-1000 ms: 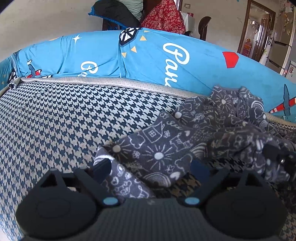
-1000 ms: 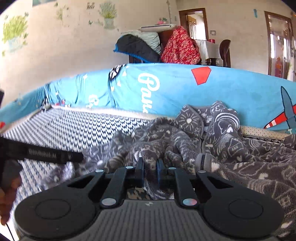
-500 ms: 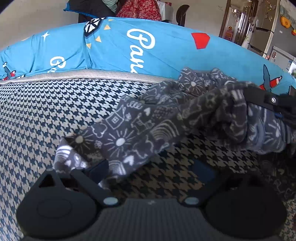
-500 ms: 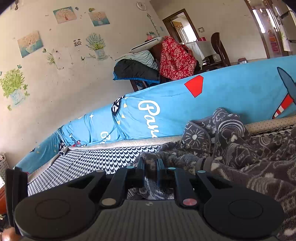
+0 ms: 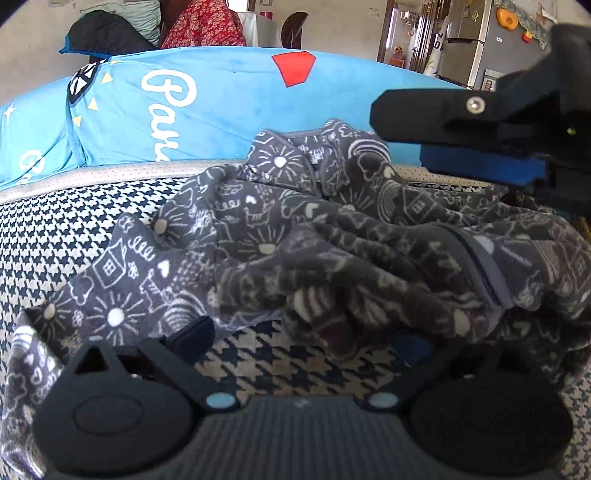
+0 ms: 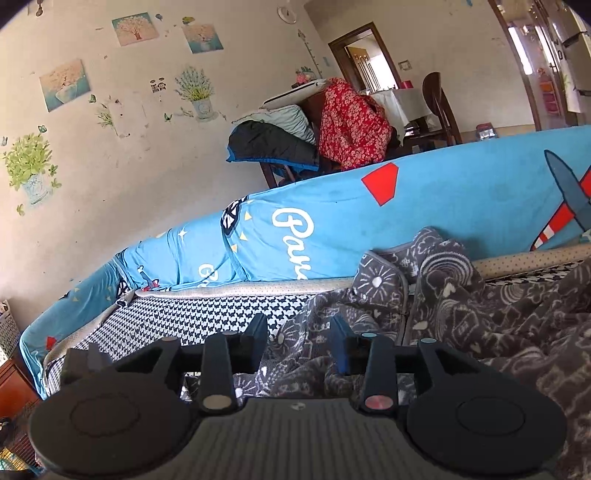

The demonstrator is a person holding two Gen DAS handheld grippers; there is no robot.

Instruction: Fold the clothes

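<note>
- Garment (image 5: 332, 258): dark grey fleece printed with white doodles of suns, houses, hearts and rainbows; lies crumpled in loose folds on the houndstooth seat (image 5: 74, 229) of a sofa, its far end bunched against the blue cover (image 5: 229, 107). A grey trimmed edge (image 5: 484, 266) runs across the right part of the heap. The right wrist view shows the same garment (image 6: 480, 332) spread to the right, with a trimmed flap (image 6: 380, 284) standing up against the backrest.
- Left tool (image 5: 299, 343): fingers spread wide apart, holding nothing; the left finger (image 5: 192, 336) lies at the garment's near edge, the right finger is partly hidden under a fold of cloth. Bare houndstooth seat shows between them.
- Right tool (image 6: 299, 343): fingers parted with a clear gap, gripping nothing; fleece lies in and below the gap, whether it touches the pads cannot be told. In the left wrist view this tool (image 5: 461, 140) appears at upper right, above the garment's far side, with a blue pad on its underside.
- Sofa backrest cover (image 6: 424, 206): bright blue, white script lettering, red polygon, aeroplane motif (image 6: 569, 206).
- Seat edge: pale dotted piping (image 5: 110, 173) between the houndstooth and the blue cover.
- Background: red floral cloth (image 6: 351, 122) and dark bundle (image 6: 269, 144) piled behind the sofa; wall with flower pictures (image 6: 136, 29); wooden chair (image 6: 439, 103); doorway (image 6: 365, 59); refrigerator (image 5: 469, 48).
</note>
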